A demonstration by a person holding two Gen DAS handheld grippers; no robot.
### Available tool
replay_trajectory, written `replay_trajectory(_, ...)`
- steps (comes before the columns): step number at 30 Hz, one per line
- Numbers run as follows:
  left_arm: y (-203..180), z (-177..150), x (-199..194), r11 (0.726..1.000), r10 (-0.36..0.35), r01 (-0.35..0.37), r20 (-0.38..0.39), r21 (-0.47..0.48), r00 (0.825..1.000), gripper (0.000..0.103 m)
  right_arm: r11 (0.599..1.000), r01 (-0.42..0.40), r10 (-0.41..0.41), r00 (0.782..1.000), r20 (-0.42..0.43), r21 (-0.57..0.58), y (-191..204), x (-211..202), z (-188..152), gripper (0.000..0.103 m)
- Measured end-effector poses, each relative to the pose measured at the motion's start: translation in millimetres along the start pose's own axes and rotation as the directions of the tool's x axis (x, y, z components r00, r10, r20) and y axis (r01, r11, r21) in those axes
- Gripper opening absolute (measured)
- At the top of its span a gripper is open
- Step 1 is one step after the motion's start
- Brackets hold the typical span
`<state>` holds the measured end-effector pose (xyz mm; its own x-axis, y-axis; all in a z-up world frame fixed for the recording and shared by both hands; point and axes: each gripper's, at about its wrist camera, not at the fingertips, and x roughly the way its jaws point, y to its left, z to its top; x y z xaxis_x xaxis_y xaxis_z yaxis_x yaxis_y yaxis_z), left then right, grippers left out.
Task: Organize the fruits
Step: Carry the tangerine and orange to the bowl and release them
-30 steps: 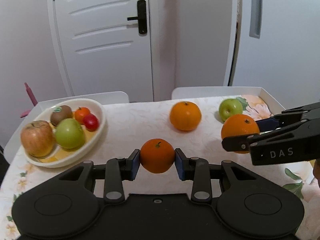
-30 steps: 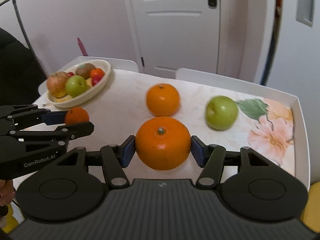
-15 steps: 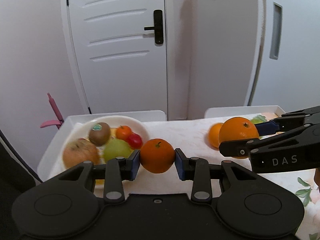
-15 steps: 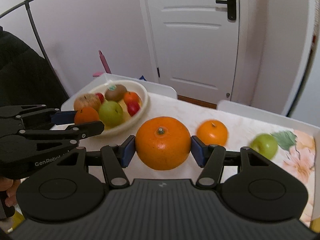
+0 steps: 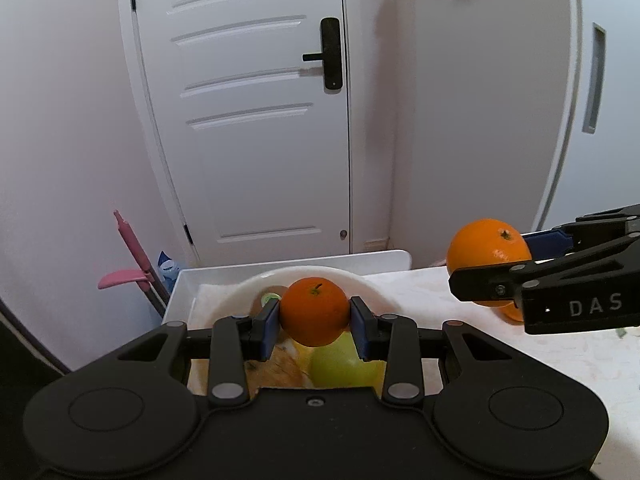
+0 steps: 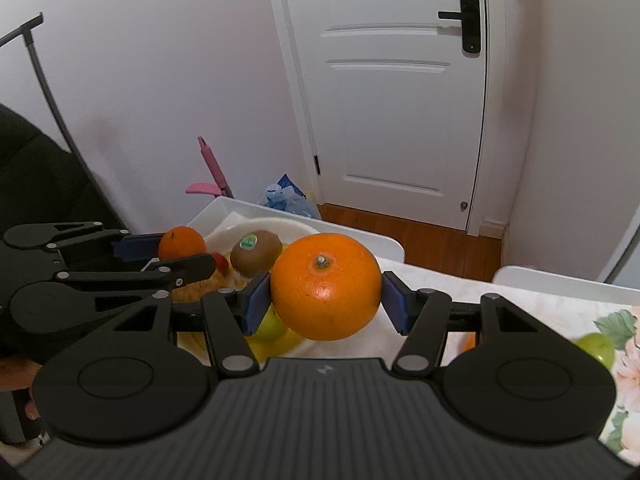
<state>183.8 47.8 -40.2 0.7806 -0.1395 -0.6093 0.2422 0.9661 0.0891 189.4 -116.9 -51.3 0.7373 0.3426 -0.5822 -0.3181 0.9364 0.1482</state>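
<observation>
Standing on a tabletop (image 6: 528, 304) under a pale cloth printed with pink flowers and green leaves, with white raised edges around it. Backing onto plain white walls and a white panelled door (image 5: 256, 120) with a black lever handle (image 5: 330, 54). Showing wooden floor (image 6: 432, 236) at the foot of the door, a pink-handled tool (image 5: 134, 260) leaning in the corner, and a blue-and-clear plastic bag (image 6: 286, 198) beside it.

Reading "DAS" in pale letters on the side of the right gripper (image 5: 504, 264) in the left wrist view. Showing a small green-and-white sticker on the kiwi (image 6: 256, 254), its print too small to read.

Gripping a small orange (image 5: 314, 311) in the left gripper (image 5: 314, 320), blue pads pressing both sides, jaws closed narrowly on it. Hanging above the white oval bowl (image 5: 248, 286), with a green apple (image 5: 344, 362) and a russet apple (image 5: 280, 370) lying in the bowl just beneath.

Gripping a large orange (image 6: 326, 286), stem up, in the right gripper, jaws spread about halfway and pads touching its flanks. Hovering at the near rim of the bowl, just beside the left gripper. Holding the kiwi and a red fruit (image 6: 222, 263) in the bowl behind it.

Lying loose on the cloth at the far right, well apart from the bowl: another green apple (image 6: 596, 348).
</observation>
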Motion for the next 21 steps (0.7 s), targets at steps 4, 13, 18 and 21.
replay_trajectory(4, 15.8, 4.6, 22.7, 1.000, -0.020, 0.020, -0.019, 0.018, 1.000, 0.040, 1.000, 0.016, -0.016, 1.000, -0.005, 0.010, 7.4, 17.5, 8.2, 0.074)
replay_trajectory(13, 34.1, -1.1, 63.6, 0.996, -0.075, 0.078, -0.089, 0.039, 0.993, 0.040, 0.997, 0.059, -0.058, 0.998, -0.039, 0.039, 9.0, 50.9, 16.6, 0.074)
replay_trajectory(18, 37.9, -2.1, 72.6, 0.993, -0.094, 0.101, -0.119, 0.056, 0.988, 0.041, 0.996, 0.067, -0.064, 0.996, -0.055, 0.052, 11.1, 62.9, 18.8, 0.074)
replay_trajectory(21, 42.0, -1.9, 71.0, 0.993, -0.104, 0.110, -0.114, 0.049, 0.988, 0.065, 0.996, 0.064, -0.060, 0.996, -0.060, 0.062, 11.7, 66.8, 21.6, 0.074)
